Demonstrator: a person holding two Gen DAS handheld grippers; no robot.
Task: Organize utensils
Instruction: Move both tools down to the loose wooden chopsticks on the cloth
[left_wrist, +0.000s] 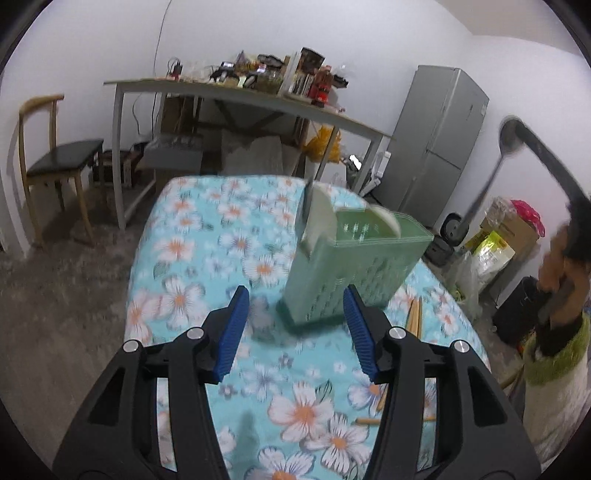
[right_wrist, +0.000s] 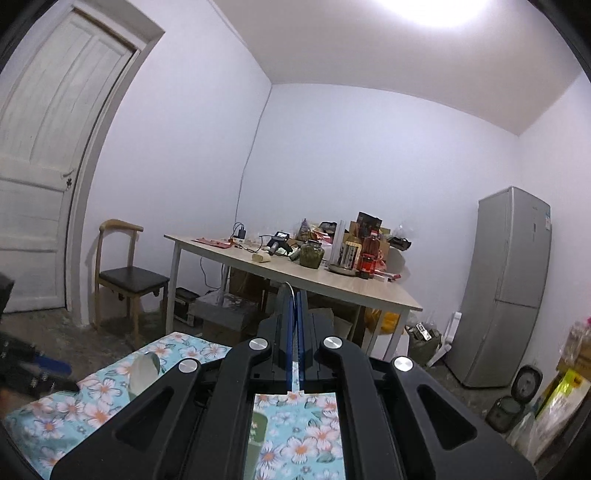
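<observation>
We are holding the left claw (left_wrist: 295, 291) open at a middling width, with nothing between its ribbed blue pads (left_wrist: 231, 332). It is angling down over the desk (left_wrist: 207, 229), which is covered in a turquoise cloth printed with white and orange flowers.

Just ahead of the fingertips, a little toward the right finger, the basket (left_wrist: 347, 266) is standing upright on the cloth. It is a pale green, boxy plastic tub with perforated walls and something white and rounded inside. It is not touching the pads. Wooden chopsticks (left_wrist: 414, 317) are lying on the cloth beside the right finger, near the basket's base.

At the right edge of the left view a blurred hand (left_wrist: 554, 273) in a fuzzy green cuff (left_wrist: 554, 354) is gripping the other tool. A metal spoon (left_wrist: 511, 138) is rising above it, bowl up.

The right view is looking level. There we are pinching the right claw (right_wrist: 294, 295) tight on a thin metal strip, the spoon's handle. That view hides the basket almost wholly.

Farther off, both views are showing a long, cluttered desk (right_wrist: 369, 291), a wooden chair (right_wrist: 125, 273) and a grey fridge (right_wrist: 506, 288). Only the right view is showing the white panelled door (right_wrist: 44, 147).
</observation>
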